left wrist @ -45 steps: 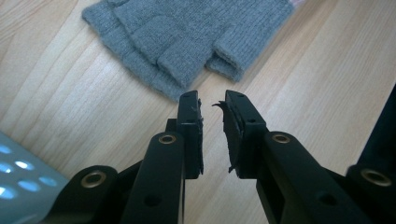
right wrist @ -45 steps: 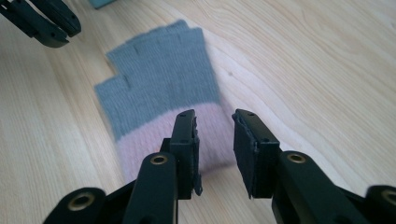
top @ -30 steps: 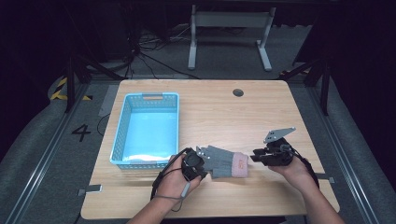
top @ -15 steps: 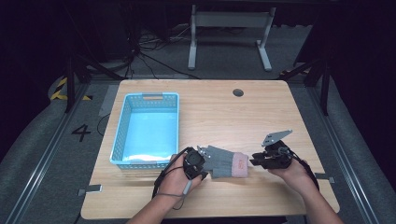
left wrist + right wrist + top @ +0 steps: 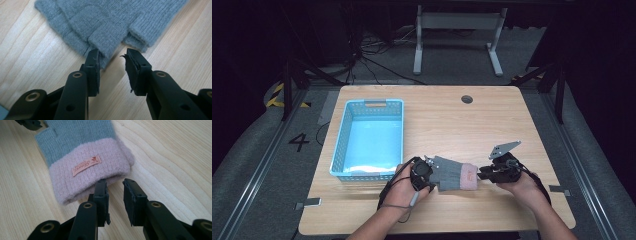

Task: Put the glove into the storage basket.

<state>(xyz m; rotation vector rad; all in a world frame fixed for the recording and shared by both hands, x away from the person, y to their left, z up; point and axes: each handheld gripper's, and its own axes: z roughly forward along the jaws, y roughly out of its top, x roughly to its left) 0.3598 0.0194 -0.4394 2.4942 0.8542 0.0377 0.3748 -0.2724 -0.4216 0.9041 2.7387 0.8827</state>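
A grey glove (image 5: 452, 172) lies low in the middle of the table (image 5: 512, 125). Left tool (image 5: 112, 56) and right tool (image 5: 115, 185) (both apart) sit at its ends. Next, I think: pinch and lift.

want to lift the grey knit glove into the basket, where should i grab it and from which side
Grip the thick pink cuff of the grey knit glove, coming in low from its right end with the right hand-held gripper. The cuff's rolled edge stands proud of the light wooden table, and the open jaws already face it.

Lab: floor cables (image 5: 362, 55), marked floor (number 4 (image 5: 299, 142))
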